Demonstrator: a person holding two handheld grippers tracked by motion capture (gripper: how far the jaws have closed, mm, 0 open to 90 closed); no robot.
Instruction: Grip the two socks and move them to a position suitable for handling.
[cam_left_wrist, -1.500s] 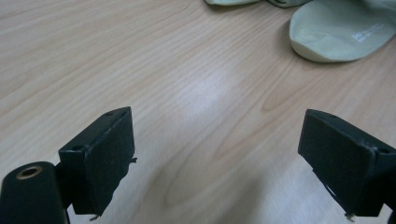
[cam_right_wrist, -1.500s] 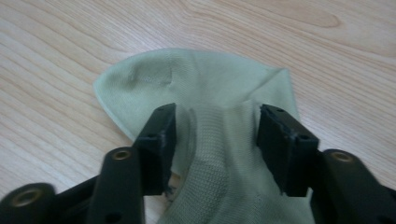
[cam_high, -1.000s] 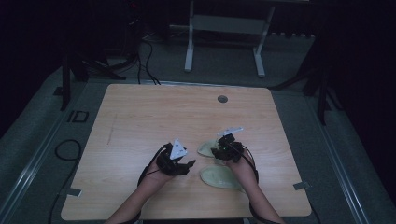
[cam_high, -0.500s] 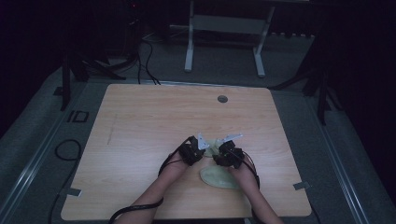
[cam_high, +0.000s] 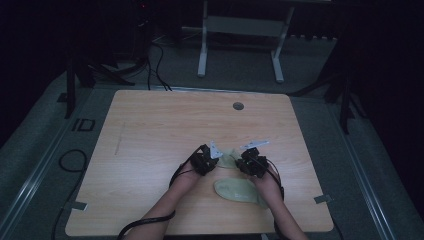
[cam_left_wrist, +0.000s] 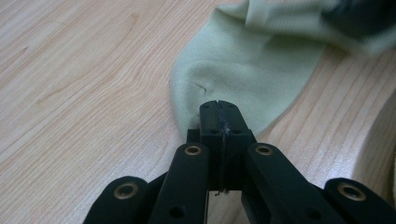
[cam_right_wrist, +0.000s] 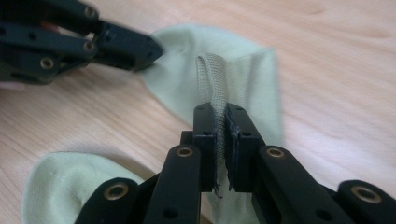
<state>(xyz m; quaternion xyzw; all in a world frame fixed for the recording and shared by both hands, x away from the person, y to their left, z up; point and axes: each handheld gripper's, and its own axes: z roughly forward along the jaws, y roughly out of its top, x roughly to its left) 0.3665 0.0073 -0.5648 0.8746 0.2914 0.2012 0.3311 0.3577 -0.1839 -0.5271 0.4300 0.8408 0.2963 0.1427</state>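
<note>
On the wooden table (cam_high: 150, 130), near my edge, I see two pale green socks — one sock (cam_high: 239, 190) flat, the other sock (cam_high: 229, 159) between my grippers. Left gripper (cam_left_wrist: 218, 107) is clamped on its toe; right gripper (cam_right_wrist: 220, 116), jaws just closed, pinches its cuff.
</note>
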